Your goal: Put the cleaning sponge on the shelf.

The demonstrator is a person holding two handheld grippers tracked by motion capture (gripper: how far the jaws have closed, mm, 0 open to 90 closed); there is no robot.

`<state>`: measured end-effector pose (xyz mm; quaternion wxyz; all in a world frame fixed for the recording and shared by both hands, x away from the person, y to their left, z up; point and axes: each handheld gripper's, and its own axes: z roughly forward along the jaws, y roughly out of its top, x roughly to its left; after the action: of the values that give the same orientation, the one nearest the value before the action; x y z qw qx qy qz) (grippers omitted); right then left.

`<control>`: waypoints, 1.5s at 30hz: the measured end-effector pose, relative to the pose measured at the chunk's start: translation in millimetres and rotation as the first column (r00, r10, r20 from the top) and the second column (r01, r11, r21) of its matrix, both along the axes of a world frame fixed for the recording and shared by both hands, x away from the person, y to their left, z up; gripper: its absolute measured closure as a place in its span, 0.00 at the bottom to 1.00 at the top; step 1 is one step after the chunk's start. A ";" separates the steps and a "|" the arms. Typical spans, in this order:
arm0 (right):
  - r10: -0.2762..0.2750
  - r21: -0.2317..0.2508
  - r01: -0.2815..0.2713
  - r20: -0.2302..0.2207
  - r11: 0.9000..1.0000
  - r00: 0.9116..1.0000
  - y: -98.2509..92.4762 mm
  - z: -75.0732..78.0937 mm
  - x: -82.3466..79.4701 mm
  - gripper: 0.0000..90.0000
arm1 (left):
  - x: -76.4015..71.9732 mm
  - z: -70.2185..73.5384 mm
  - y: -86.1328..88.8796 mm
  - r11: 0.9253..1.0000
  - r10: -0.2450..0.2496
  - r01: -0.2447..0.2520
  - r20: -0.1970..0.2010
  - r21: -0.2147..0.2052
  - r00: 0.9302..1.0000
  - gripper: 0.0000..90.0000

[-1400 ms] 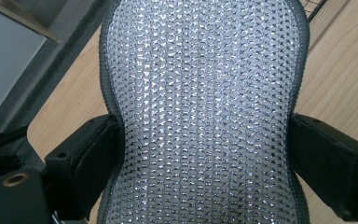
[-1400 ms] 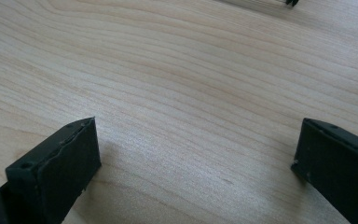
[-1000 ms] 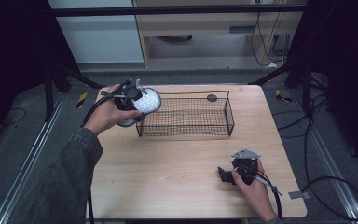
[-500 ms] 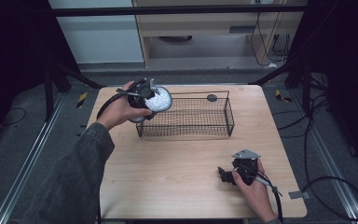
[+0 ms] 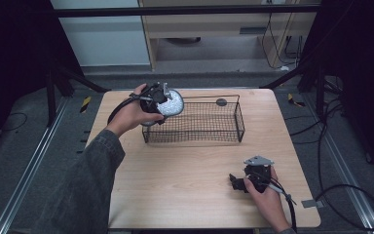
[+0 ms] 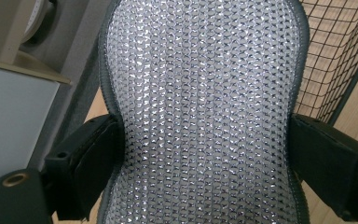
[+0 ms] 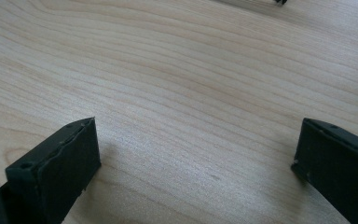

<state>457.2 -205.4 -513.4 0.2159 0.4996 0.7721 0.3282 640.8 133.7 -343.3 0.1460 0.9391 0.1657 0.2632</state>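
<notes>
A silvery mesh scrubbing pad (image 5: pixel 171 104) with a grey edge is held in the air over the left end of a black wire basket (image 5: pixel 195 123). My left gripper (image 5: pixel 161 105) is shut on it; in the left gripper view both black jaws press the pad's (image 6: pixel 205 116) narrow waist, and the basket's wire wall (image 6: pixel 335 60) shows at the upper right. My right gripper (image 5: pixel 238 183) rests low on the table near the front right, jaws wide open over bare wood (image 7: pixel 191 112) with nothing between them.
The basket stands at the back middle of the wooden table (image 5: pixel 185 185). A small dark round disc (image 5: pixel 221 102) lies behind the basket. Black frame bars and cables surround the table; a cabinet stands beyond the far edge.
My left gripper has carried the pad rightward and slightly down, from beside the basket's left end to over its left rim. The right gripper has stayed put.
</notes>
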 end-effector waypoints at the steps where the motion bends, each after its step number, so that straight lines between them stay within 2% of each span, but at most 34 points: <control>1: 0.000 0.002 0.000 0.000 1.000 1.000 0.0 0.1 0.0 0.00 | 0.7 -0.6 -1.1 1.000 -0.005 0.005 0.003 0.001 1.000 0.10; 4: 0.001 0.003 -0.001 -0.004 1.000 1.000 -0.7 0.2 0.3 0.00 | 4.3 -3.1 -4.2 1.000 -0.021 0.022 0.014 -0.016 1.000 0.10; 10: 0.002 0.000 -0.002 -0.003 1.000 1.000 -1.9 0.2 0.6 0.00 | 11.1 -7.6 -8.3 1.000 -0.029 0.029 0.013 -0.008 1.000 0.10; 13: 0.004 -0.003 -0.004 -0.002 1.000 1.000 -2.1 0.2 0.7 0.00 | 10.8 -9.8 -10.4 0.999 -0.035 0.034 0.022 0.017 0.999 0.10; 22: 0.003 -0.003 -0.003 -0.002 1.000 1.000 -2.1 0.2 0.7 0.00 | 8.1 -17.3 -16.1 0.997 -0.058 0.057 0.032 0.045 0.998 0.11; 32: 0.002 -0.002 -0.002 -0.003 1.000 1.000 -2.0 0.2 0.6 0.00 | 7.5 -22.8 -21.1 0.995 -0.078 0.076 0.028 0.060 0.997 0.11; 40: 0.004 -0.004 -0.004 -0.002 1.000 1.000 -2.1 0.1 0.7 0.00 | 8.9 -30.0 -26.4 0.992 -0.094 0.094 0.004 0.085 0.996 0.11; 45: 0.005 -0.003 -0.005 0.000 1.000 1.000 -2.1 0.0 0.8 0.00 | 11.1 -33.1 -27.1 0.992 -0.094 0.095 -0.007 0.084 0.996 0.11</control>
<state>458.0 -207.6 -513.4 0.2155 0.4973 0.7739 0.3277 651.9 106.6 -376.3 0.1184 0.9516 0.1100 0.2613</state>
